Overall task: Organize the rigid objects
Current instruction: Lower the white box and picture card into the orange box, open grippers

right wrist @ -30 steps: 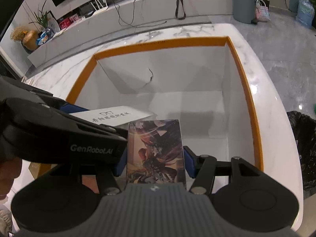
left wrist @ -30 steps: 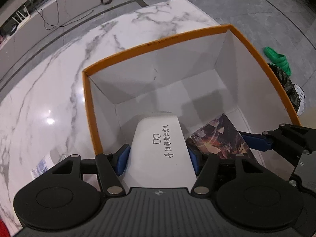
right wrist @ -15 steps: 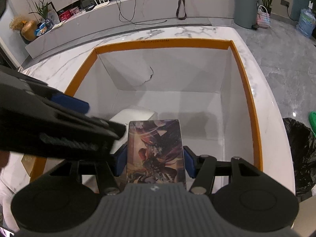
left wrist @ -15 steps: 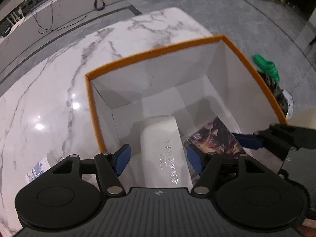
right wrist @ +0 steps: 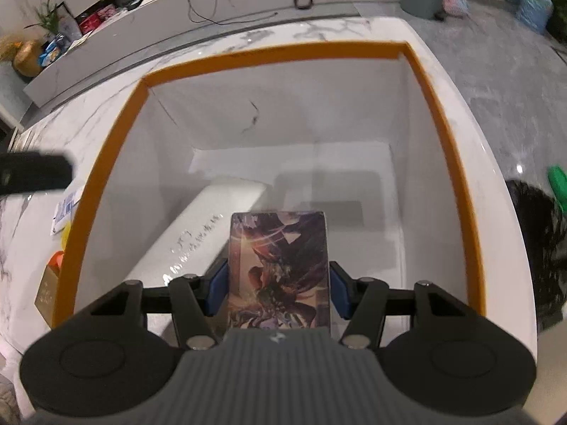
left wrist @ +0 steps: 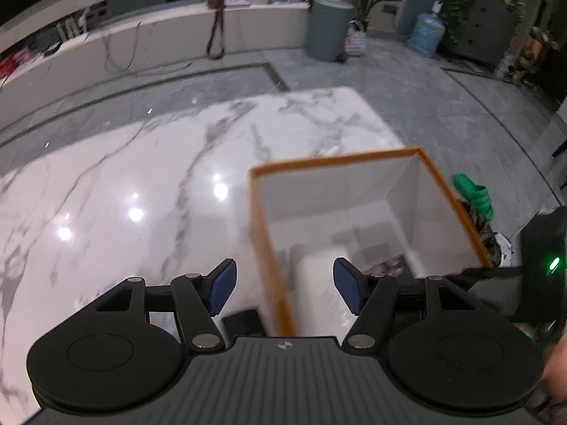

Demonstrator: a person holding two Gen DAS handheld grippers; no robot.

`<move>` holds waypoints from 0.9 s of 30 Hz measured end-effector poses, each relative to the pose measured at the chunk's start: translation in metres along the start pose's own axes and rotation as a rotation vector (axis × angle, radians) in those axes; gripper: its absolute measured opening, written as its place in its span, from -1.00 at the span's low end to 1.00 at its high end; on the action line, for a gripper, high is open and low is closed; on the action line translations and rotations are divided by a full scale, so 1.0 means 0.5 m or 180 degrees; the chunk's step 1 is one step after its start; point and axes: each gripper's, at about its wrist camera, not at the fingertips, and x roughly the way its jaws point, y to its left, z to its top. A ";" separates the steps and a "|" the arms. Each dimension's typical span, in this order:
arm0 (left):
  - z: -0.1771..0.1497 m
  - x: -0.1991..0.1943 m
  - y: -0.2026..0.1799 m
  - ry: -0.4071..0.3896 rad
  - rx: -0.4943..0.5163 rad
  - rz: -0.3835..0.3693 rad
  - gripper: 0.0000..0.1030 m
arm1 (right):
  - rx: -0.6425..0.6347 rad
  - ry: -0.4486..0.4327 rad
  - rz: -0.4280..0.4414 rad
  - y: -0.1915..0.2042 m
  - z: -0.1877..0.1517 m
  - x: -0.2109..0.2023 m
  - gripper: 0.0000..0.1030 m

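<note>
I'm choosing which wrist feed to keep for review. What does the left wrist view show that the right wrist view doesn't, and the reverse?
Only the left wrist view: the left gripper, nothing between its fingers as they close a little, and a wide stretch of bare marble table.

Only the right wrist view: the right gripper shut on the illustrated card box, held over the bin's floor, and small items beside the bin's left wall.

Both: the orange-rimmed bin with the white case lying inside, the grey trash can, and the green slipper.

Both wrist views look steeply down, sharing the orange-rimmed box (left wrist: 368, 158) (right wrist: 283, 53).
</note>
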 end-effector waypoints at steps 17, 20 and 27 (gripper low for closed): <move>-0.061 0.051 0.031 0.0684 0.0040 -0.0260 0.51 | 0.0249 0.0215 0.0129 0.023 0.013 0.023 0.12; -0.064 0.055 0.035 0.0703 0.0035 -0.0249 0.51 | 0.0232 0.0147 0.0106 0.027 0.022 0.027 0.12; -0.084 0.081 -0.002 0.0804 0.0394 -0.0160 0.51 | 0.0371 0.0146 0.0172 0.014 0.039 0.041 0.12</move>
